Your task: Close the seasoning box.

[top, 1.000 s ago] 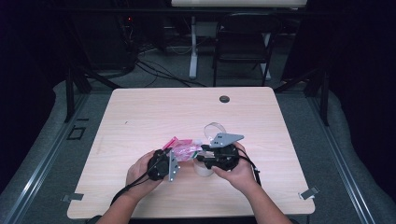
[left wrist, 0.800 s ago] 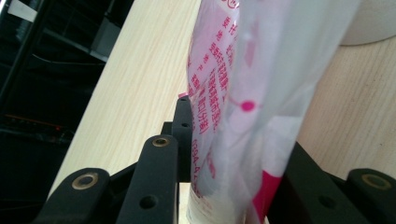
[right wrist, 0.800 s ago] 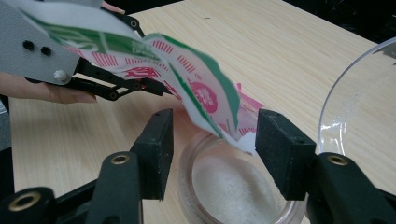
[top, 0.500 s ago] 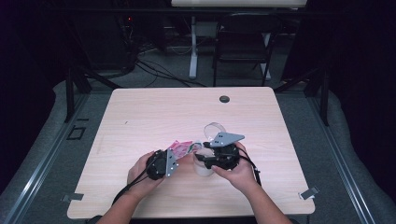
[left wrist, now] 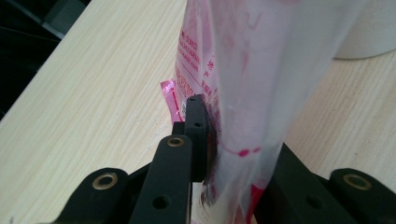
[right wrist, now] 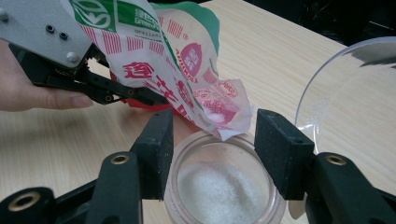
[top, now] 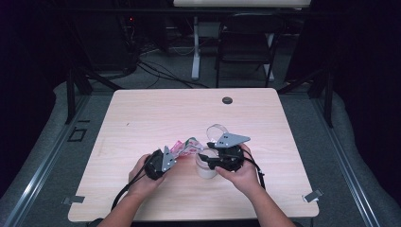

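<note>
**Bag held over an open jar, one claw on each**

While both hands rest low on the wooden table (top: 142, 118) in the high view, the left gripper (top: 171, 156) clamps a pink, white and green printed bag (top: 185, 147) that stretches away from its jaws toward the other hand. The right gripper (top: 208, 161) sits just to the bag's far end, its jaws set around a small clear jar (top: 206, 168) standing upright on the table. A clear round lid (top: 217, 130) sticks up just beyond that gripper, beside its grey plate.

Seen from the left gripper view, the bag (left wrist: 252, 84) rises straight up between the two black jaws. The jaws have just been closing, and they now stand narrow with the film pinched between them, the left pad pressed flat into the plastic. A pink strip of the bag's edge pokes out on the left side of the jaws, just above the table.

From the right gripper view, the jar (right wrist: 222, 186) stands between the two pads (right wrist: 159, 140), which sit wide against its rim on either side; white granules lie in its bottom. The bag's torn corner (right wrist: 219, 112) hangs just above the jar's mouth, ahead of the jaws. The left gripper (right wrist: 140, 95) grips the bag's far side, up and to the left, and the lid (right wrist: 345, 93) stands tilted just right of the right jaw.
</note>
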A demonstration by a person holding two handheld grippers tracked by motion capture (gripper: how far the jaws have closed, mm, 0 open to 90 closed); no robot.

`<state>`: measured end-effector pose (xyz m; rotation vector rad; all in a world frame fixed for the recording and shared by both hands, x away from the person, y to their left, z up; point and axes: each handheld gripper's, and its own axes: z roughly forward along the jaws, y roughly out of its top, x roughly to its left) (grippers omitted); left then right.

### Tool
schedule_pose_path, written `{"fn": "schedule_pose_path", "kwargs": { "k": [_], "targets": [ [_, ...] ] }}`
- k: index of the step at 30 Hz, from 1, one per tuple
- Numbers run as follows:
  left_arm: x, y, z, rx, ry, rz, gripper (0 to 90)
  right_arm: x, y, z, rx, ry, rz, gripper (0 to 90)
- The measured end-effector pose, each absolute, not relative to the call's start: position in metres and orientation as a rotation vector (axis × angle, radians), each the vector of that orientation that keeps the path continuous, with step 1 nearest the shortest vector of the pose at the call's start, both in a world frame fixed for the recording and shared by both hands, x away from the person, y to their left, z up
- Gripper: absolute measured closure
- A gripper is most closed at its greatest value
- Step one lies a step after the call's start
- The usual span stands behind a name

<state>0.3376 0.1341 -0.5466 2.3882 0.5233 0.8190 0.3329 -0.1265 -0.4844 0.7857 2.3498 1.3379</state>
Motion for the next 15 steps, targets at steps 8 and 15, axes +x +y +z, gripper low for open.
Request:
{"fn": "schedule_pose_path", "kwargs": {
  "k": [8, 15],
  "targets": [
    [0.342, 0.140, -0.546, 2.342, 0.580, 0.760, 85.1, 0.334, -0.128, -0.485, 0.803, 2.338, 1.346, 47.9],
    [0.344, 0.145, -0.545, 2.311, 0.615, 0.735, 86.1, 0.334, -0.128, -0.486, 0.806, 2.340, 1.337, 47.8]
  ]
}}
